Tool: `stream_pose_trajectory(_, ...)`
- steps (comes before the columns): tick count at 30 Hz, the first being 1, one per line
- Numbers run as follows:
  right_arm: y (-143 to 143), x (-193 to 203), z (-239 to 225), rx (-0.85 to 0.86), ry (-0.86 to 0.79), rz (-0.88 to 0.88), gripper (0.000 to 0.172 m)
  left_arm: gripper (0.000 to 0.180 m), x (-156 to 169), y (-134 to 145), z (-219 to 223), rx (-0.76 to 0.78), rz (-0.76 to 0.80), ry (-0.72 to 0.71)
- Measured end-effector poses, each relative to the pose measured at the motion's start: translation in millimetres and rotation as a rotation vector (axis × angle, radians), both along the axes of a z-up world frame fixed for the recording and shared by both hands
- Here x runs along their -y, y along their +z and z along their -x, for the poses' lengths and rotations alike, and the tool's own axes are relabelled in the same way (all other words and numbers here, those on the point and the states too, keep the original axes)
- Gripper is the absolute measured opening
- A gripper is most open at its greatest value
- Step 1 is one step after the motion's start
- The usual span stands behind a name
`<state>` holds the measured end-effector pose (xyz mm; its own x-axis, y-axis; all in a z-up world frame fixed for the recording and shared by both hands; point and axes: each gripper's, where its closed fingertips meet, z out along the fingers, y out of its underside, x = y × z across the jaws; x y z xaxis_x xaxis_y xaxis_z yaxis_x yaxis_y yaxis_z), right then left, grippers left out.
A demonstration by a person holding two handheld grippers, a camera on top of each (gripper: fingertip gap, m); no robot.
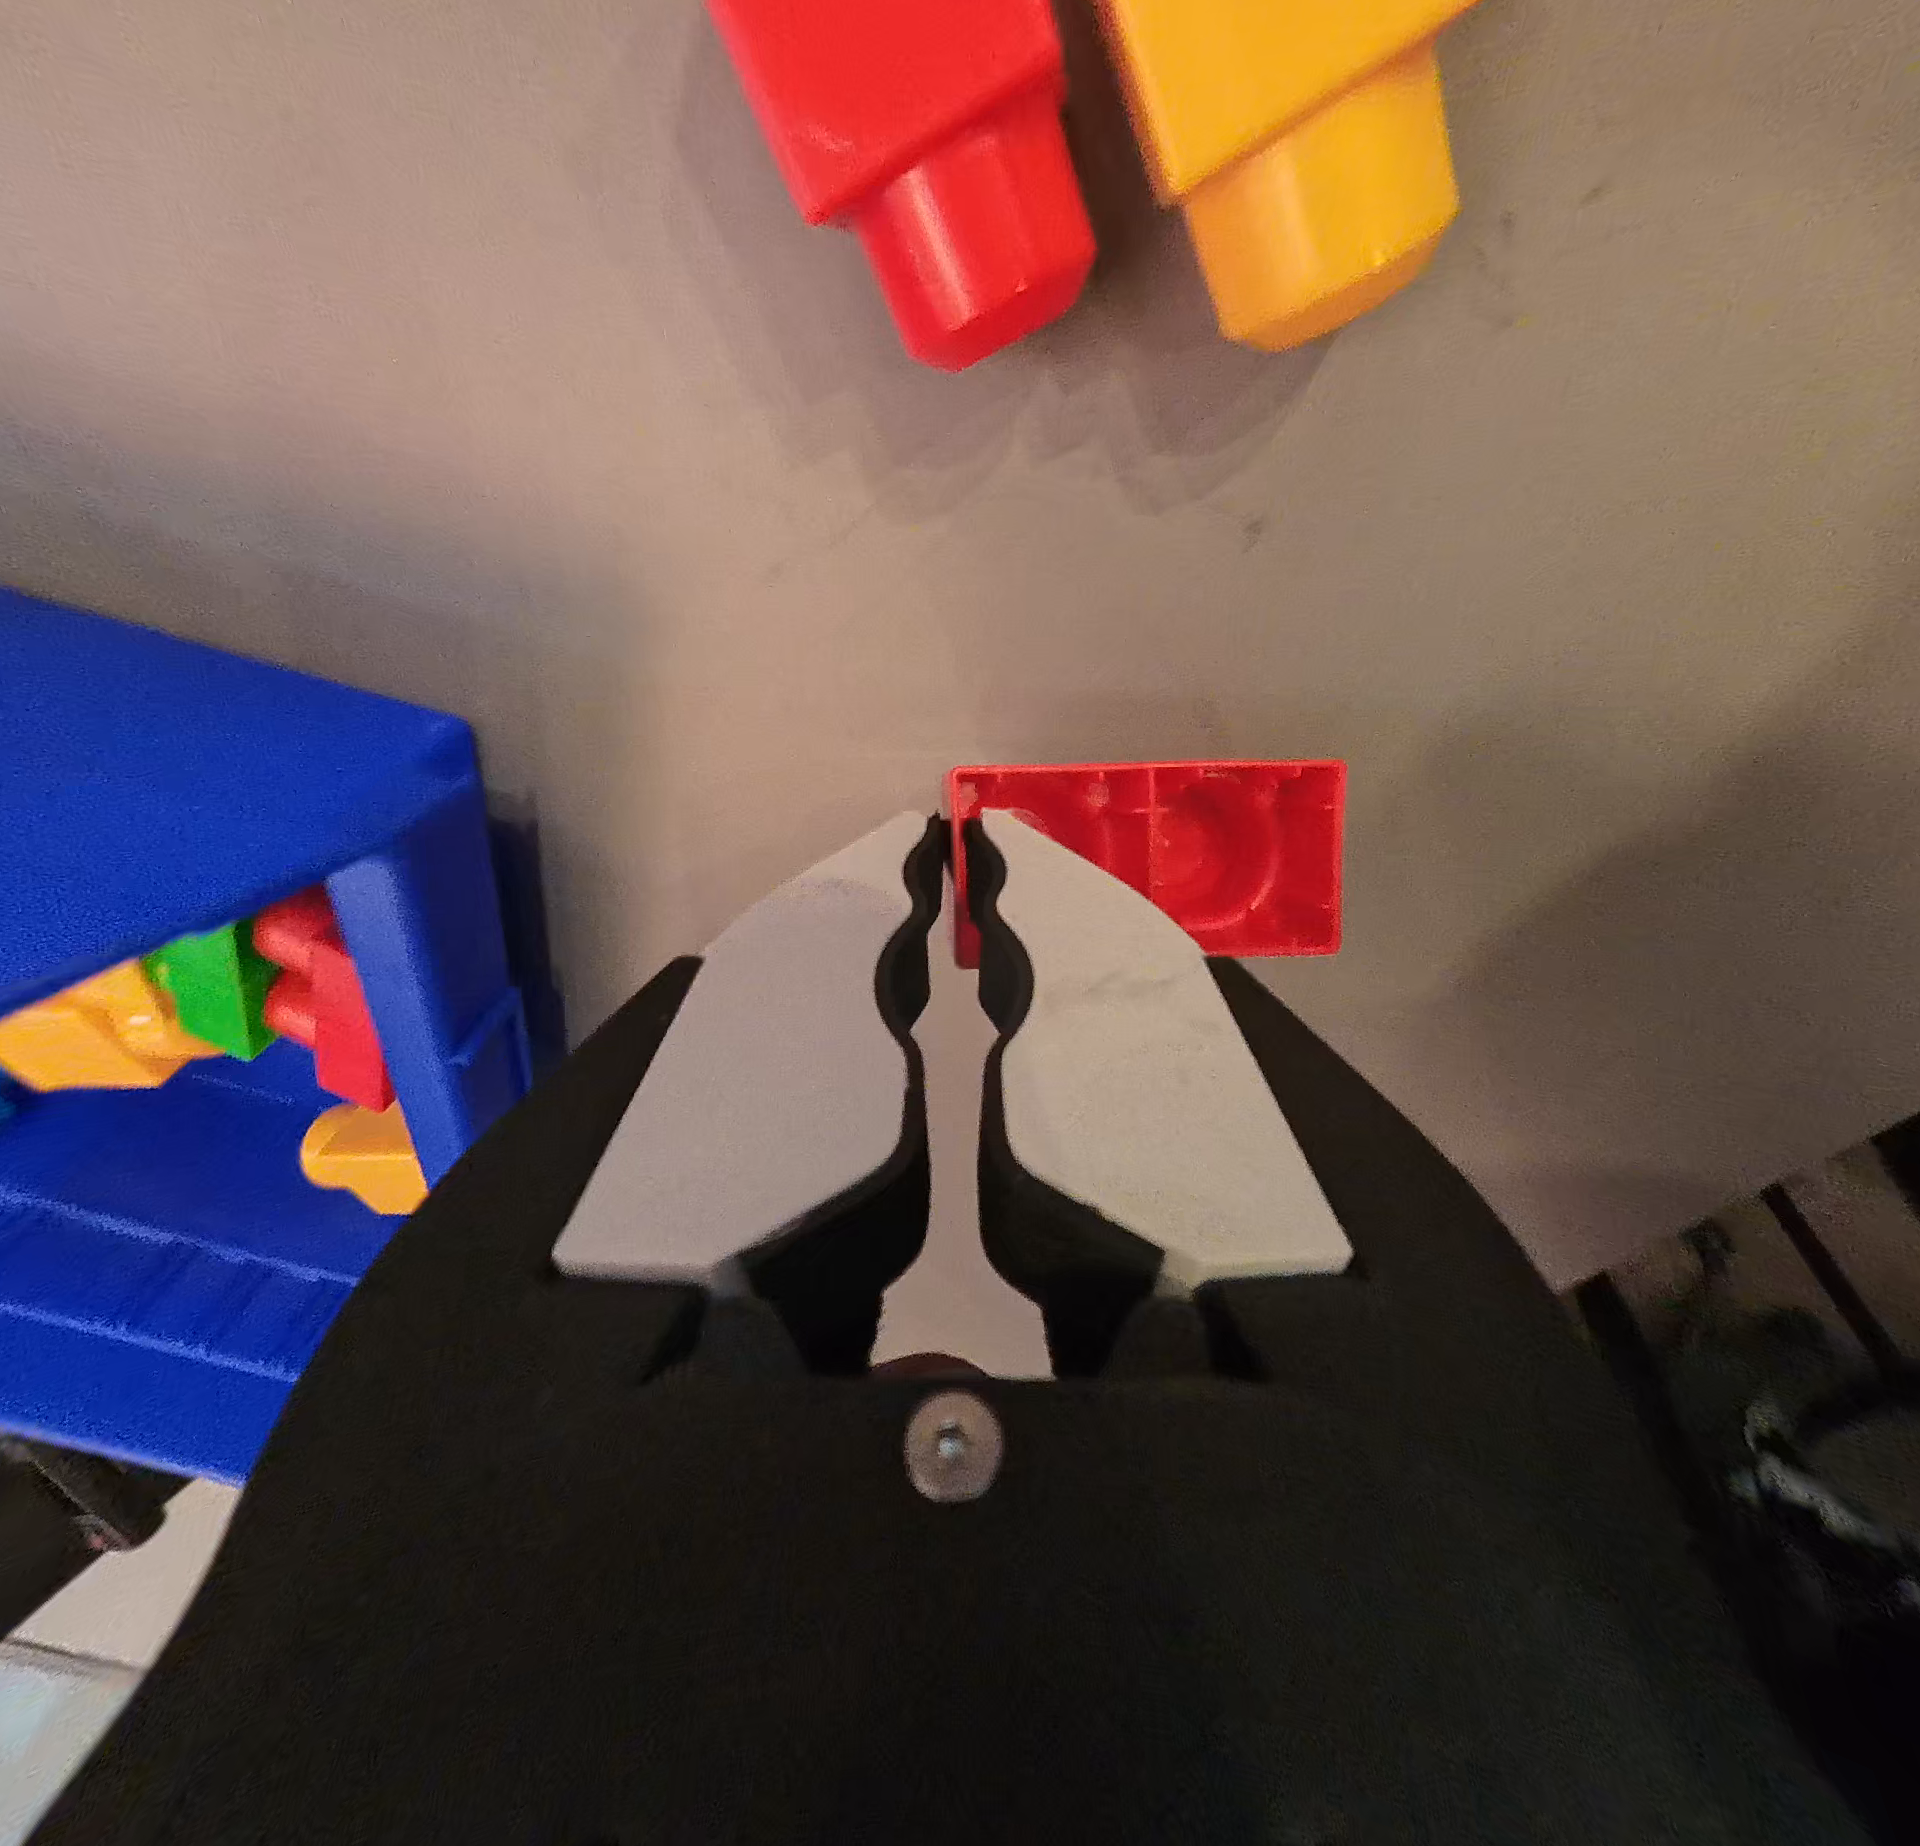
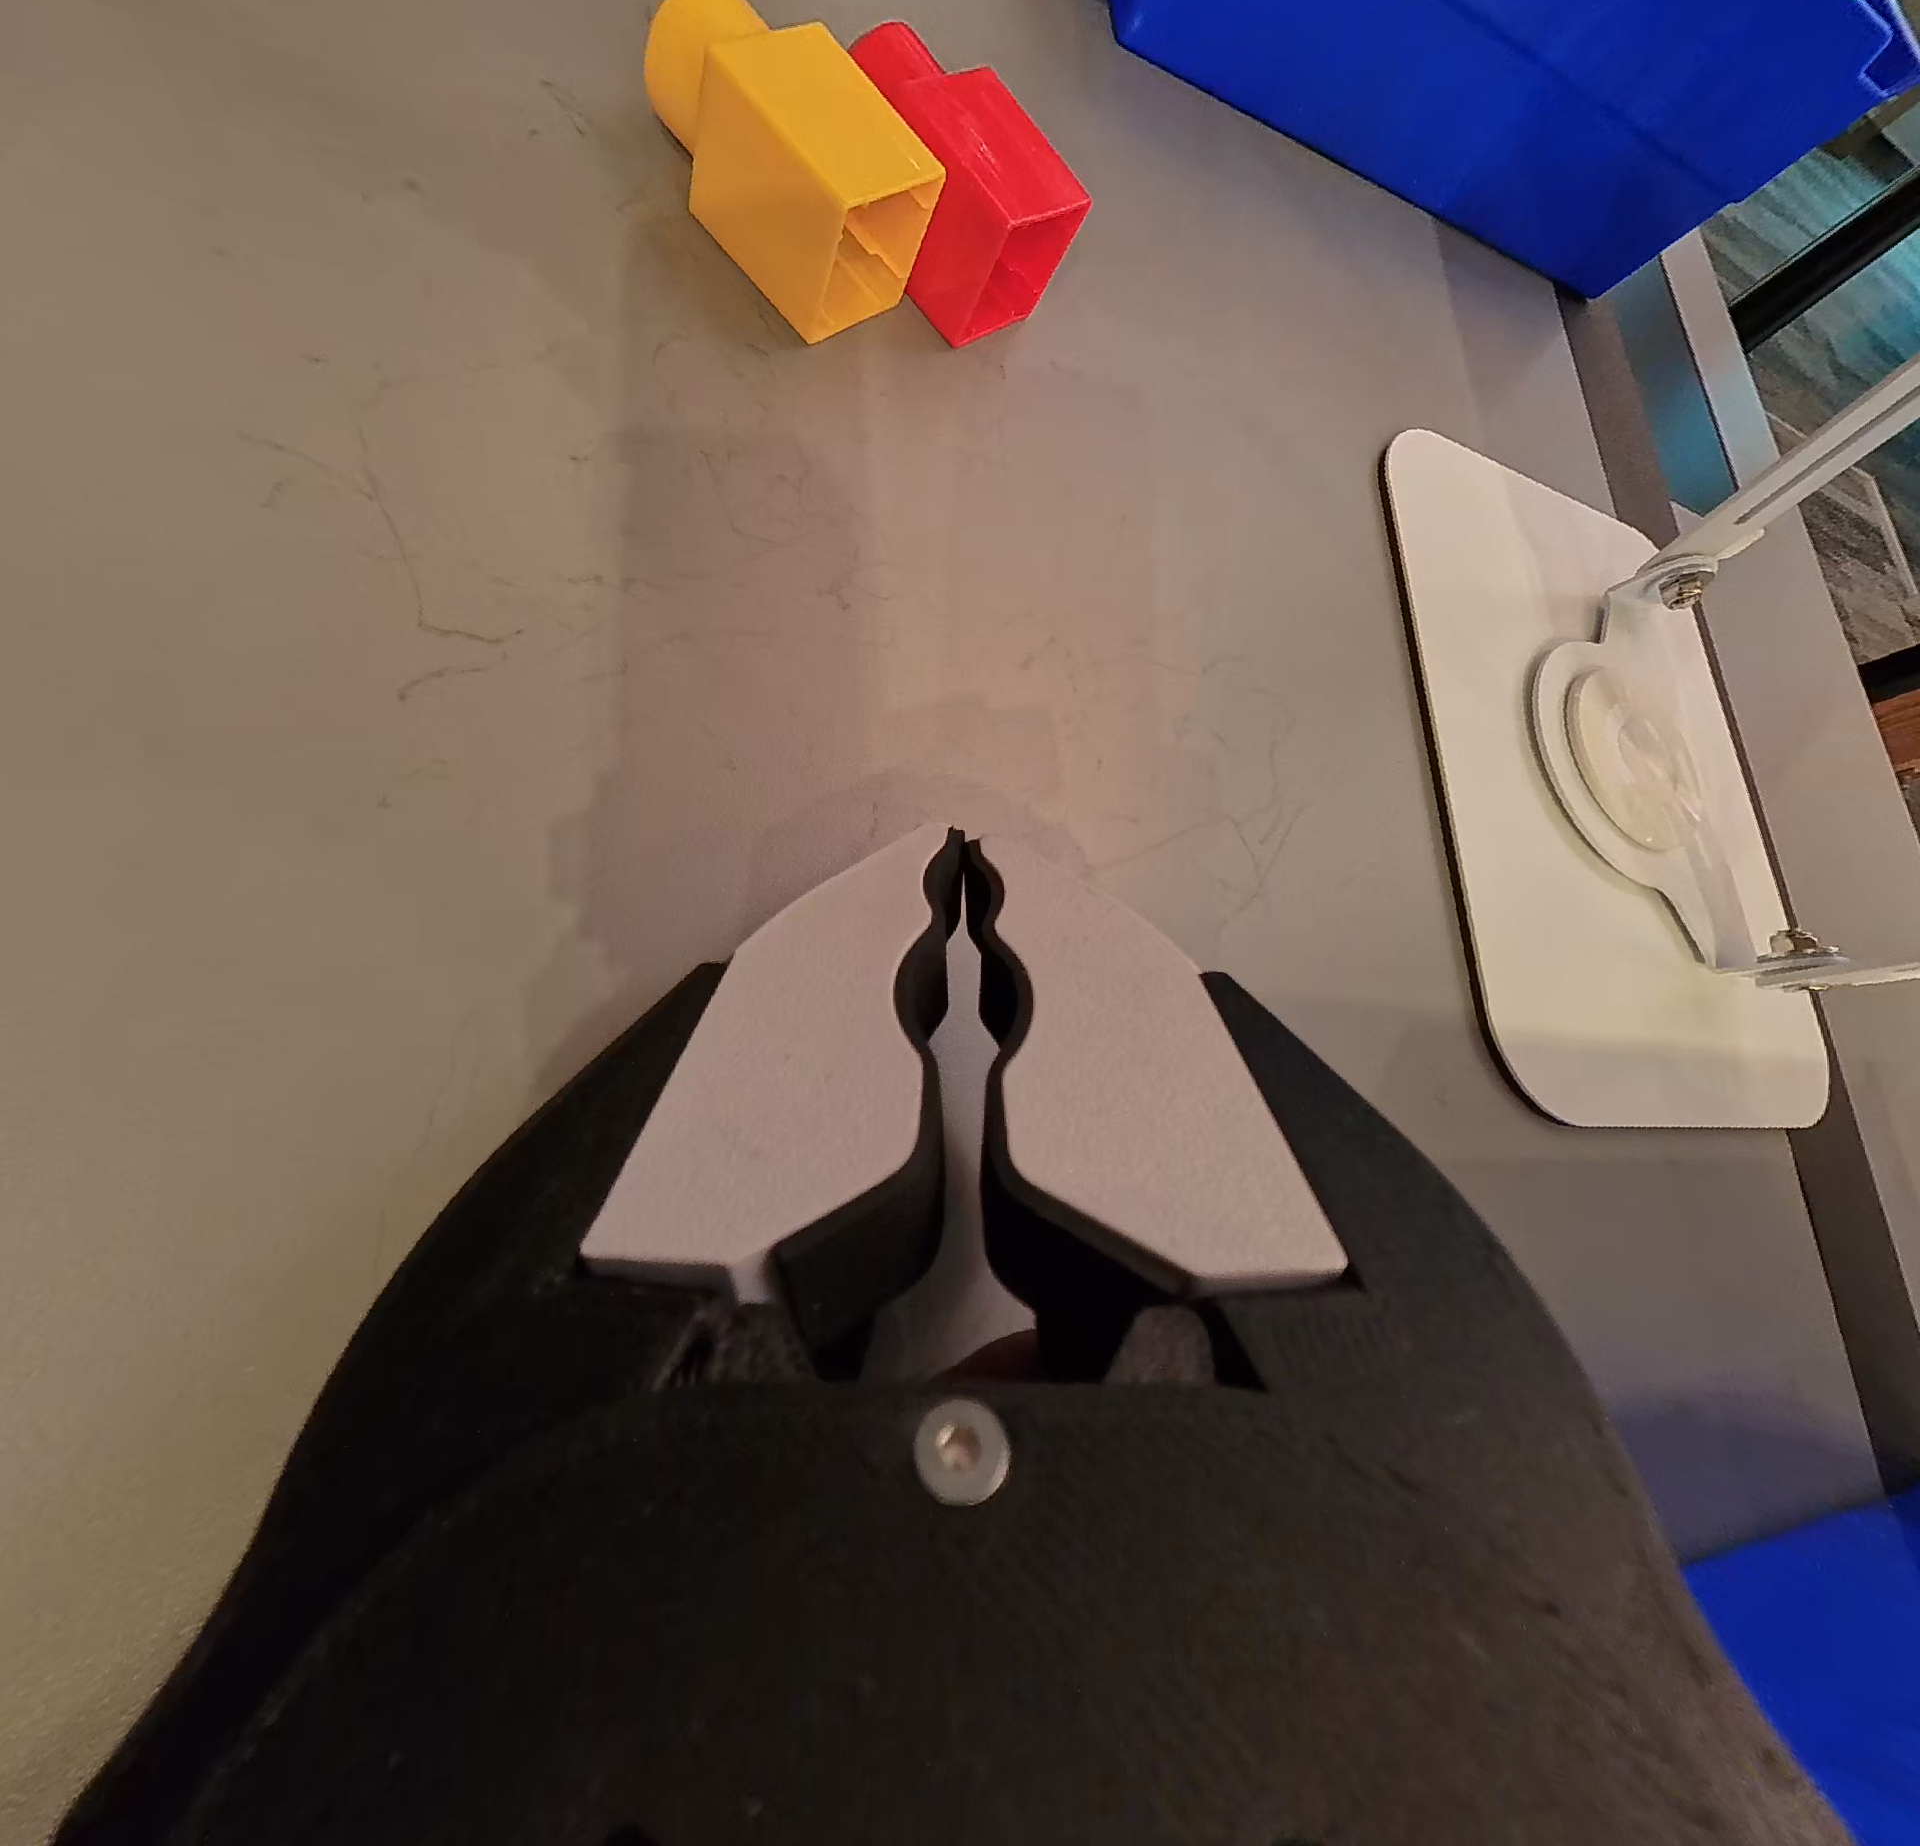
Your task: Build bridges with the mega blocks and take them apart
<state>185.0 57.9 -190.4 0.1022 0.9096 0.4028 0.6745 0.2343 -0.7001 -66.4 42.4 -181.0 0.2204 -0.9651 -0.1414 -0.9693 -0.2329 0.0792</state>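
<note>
Red block's (image 1: 1226,861) thin wall pinched in left gripper (image 1: 954,840).

The right finger (image 1: 1091,965) of the left gripper (image 1: 954,840) covers part of the held red block (image 1: 1247,861). Ahead of it, a red block (image 1: 914,134) and a yellow block (image 1: 1288,113) are cut by the top edge. To its left, the blocks inside the blue bin (image 1: 208,757) are blurred and partly hidden.

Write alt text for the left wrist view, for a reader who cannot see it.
The left gripper pinches one thin side wall of a hollow red block, its open underside facing the camera, above a grey table. Beyond it a red block and a yellow block lie side by side; a blue bin holding more blocks sits at left.
</note>
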Motion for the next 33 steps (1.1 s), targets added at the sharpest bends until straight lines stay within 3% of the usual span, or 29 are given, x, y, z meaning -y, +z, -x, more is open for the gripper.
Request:
stream_pose_trajectory(5, 0, 0, 0, 0.000, 0.000, 0.000, 0.000, 0.004, -2, -7, -15, -0.070, 0.054, -0.053)
stream_pose_trajectory(9, 0, 0, 0, 0.000, 0.001, 0.000, 0.000, 0.005, -6, -10, -25, -0.038, 0.076, -0.034)
stream_pose_trajectory(18, 0, 0, 0, 0.000, 0.002, 0.002, 0.000, 0.031, -3, -10, -44, 0.215, 0.130, 0.054)
stream_pose_trajectory(21, 0, 0, 0, 0.000, 0.002, 0.003, 0.000, 0.038, -1, -11, -43, 0.225, 0.137, 0.063)
stream_pose_trajectory(27, 1, 1, 1, -0.005, 0.011, 0.005, 0.001, 0.042, -11, 7, -40, 0.307, 0.063, 0.111)
stream_pose_trajectory(33, 18, 4, 29, -0.128, 0.058, 0.096, 0.011, 0.044, -6, 16, -35, 0.434, -0.005, 0.119)
